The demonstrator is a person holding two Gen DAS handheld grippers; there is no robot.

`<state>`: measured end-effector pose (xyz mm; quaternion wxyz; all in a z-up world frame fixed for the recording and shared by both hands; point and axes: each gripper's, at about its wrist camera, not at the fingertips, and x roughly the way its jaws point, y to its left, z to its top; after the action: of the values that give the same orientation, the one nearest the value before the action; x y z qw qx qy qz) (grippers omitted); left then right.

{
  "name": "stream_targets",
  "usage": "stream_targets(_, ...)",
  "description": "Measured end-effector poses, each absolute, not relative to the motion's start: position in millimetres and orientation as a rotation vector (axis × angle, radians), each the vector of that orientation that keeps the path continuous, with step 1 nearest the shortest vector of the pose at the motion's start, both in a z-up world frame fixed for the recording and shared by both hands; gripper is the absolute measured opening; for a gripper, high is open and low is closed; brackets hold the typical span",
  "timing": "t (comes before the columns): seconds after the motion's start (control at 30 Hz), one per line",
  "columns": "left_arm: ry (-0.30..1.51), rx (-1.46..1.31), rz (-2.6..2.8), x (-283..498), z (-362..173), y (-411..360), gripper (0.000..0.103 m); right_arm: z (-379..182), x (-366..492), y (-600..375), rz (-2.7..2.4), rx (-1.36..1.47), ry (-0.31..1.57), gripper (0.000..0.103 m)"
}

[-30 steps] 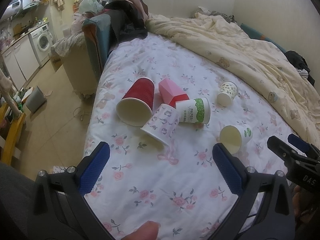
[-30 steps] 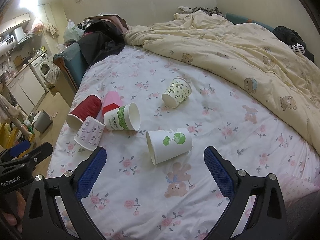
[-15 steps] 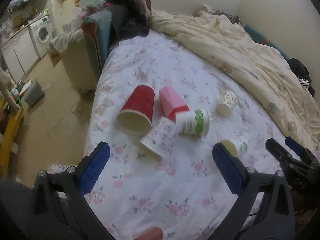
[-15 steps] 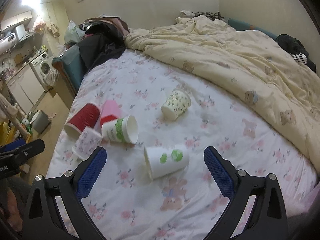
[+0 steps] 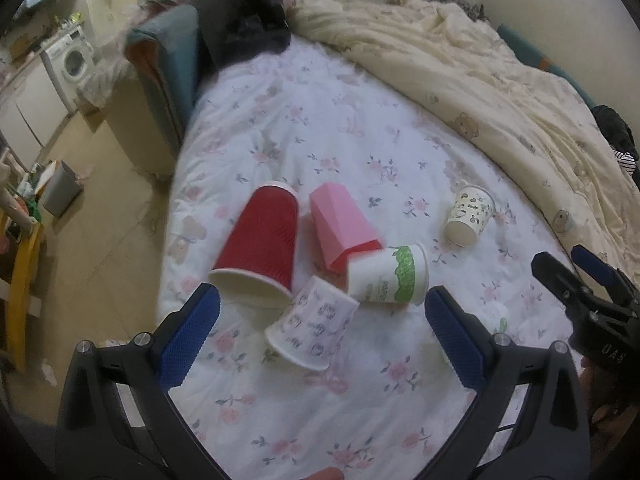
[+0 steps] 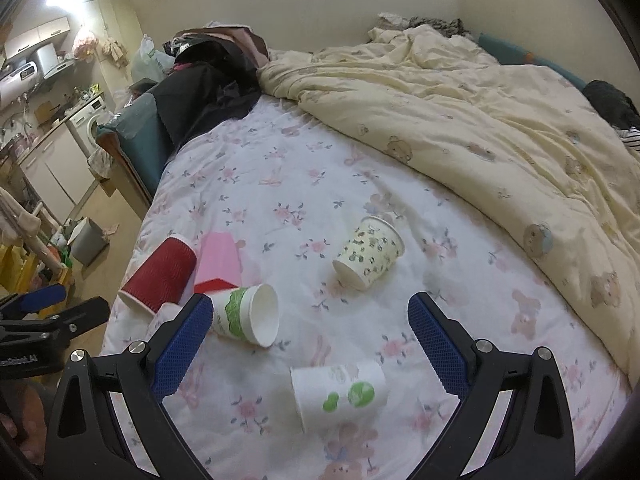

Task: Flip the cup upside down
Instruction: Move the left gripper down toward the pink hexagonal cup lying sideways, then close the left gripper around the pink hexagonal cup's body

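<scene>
cup: white paper cup with green dots (image 6: 340, 394), on its side on the floral bedsheet (image 6: 280, 184), nearest the right gripper (image 6: 306, 336), whose jaws are spread wide with nothing held.
left gripper (image 5: 320, 330): also wide apart, nothing held, over the purple-print cup (image 5: 312, 330).
handling: looks light, thin-walled, crushable; i'd pinch gently across mid-body.

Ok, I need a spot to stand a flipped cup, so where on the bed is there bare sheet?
Free: the floral sheet between the cream duvet and the cups, and the near strip in front of the purple-print cup. Crowded: the red cup, pink cup and green-band cup, bunched at the left edge.
</scene>
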<state>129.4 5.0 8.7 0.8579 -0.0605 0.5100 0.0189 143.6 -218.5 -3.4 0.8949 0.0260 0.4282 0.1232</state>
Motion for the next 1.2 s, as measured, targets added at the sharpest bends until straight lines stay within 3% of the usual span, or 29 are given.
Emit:
stream_targets(0.43,1.349,-0.261,0.031,218,-48,-4,0.101,-39,201,-231,0.235,0.082,0.986,0.100)
stream_targets(0.63,1.516,-0.371,0.039,259,-83,-3,0.088,-45,206,-246,0.203,0.124,1.005,0.100)
stream_targets(0.9,1.583,-0.355,0.107,286,-118,-12,0.086,-48,209,-260,0.173,0.161,1.017,0.100)
stream_targets(1.0,1.600,-0.358,0.129,289,-131,-12,0.079,-47,209,-259,0.170,0.163,1.018,0.100)
stream_targets(1.1,1.598,-0.353,0.152,290,-137,-11,0.064,-48,209,-259,0.172,0.161,1.018,0.100)
stream_targets(1.2,1.577,-0.340,0.145,289,-136,-11,0.063,-48,209,-259,0.173,0.159,1.026,0.100)
